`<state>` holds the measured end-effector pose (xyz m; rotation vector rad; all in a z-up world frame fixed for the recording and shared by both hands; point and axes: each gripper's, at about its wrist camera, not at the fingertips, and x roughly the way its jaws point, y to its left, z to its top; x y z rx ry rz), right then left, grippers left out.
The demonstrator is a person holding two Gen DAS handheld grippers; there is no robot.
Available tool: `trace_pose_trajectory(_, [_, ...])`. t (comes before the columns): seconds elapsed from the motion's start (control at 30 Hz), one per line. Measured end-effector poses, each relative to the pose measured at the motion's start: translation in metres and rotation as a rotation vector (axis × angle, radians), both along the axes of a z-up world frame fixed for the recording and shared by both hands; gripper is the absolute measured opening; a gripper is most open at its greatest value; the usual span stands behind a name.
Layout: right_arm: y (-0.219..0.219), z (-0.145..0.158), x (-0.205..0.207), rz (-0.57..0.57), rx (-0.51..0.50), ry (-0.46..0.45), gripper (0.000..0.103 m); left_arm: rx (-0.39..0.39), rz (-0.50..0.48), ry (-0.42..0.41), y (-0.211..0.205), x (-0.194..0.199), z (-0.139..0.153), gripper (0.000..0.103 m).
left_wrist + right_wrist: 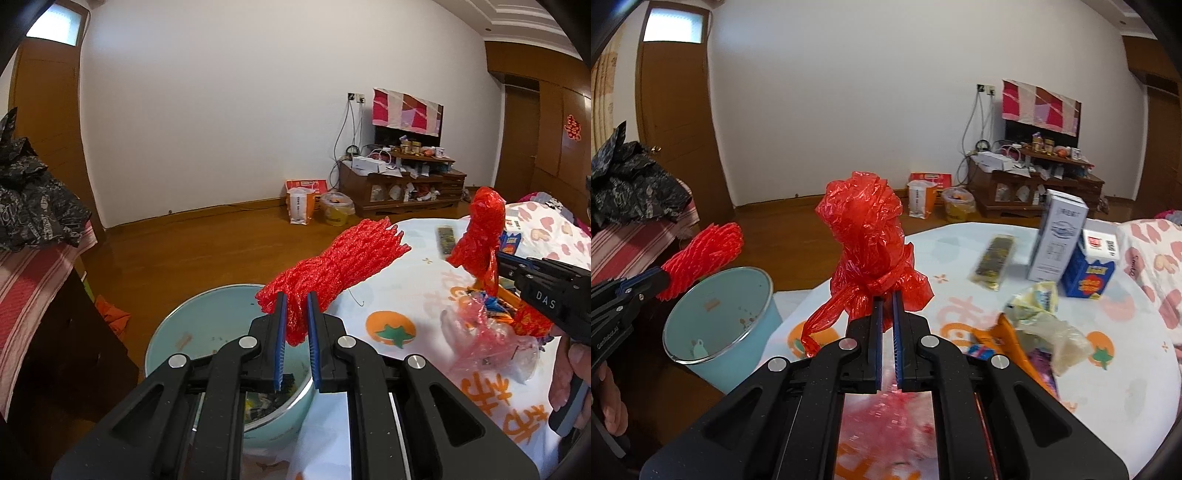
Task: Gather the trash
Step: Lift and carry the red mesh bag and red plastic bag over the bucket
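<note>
The red foam net (332,273) is pinched between my left gripper's (297,314) fingers at lower centre of the left view, its free end fanning up and right over the table edge. Just below it at lower left sits the pale blue bin (173,332), scraps in its bottom. My right gripper (886,314) is clamped tight on the knotted red plastic bag (868,236), which stands up at centre of the right view. Right of it, on the printed tablecloth (1108,398), lie crumpled wrappers (1041,314), a white carton (1058,236) and a blue box (1089,277).
</note>
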<state>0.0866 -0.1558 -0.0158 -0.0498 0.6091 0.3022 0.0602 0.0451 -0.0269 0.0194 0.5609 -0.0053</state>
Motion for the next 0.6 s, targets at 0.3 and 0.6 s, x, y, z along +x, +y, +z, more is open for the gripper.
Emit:
trace_pose_trajectory(0.3, [0.030,-0.006,0.003,0.056,-0.016,0.008,0.006,0.004,0.037,0.013,0.017,0.000,-0.005,0.011])
trace_pose_trajectory(0.6, [0.052,-0.008,0.007,0.099,-0.022,0.014,0.006,0.009,0.078,0.013,0.033,-0.004,-0.005,0.011])
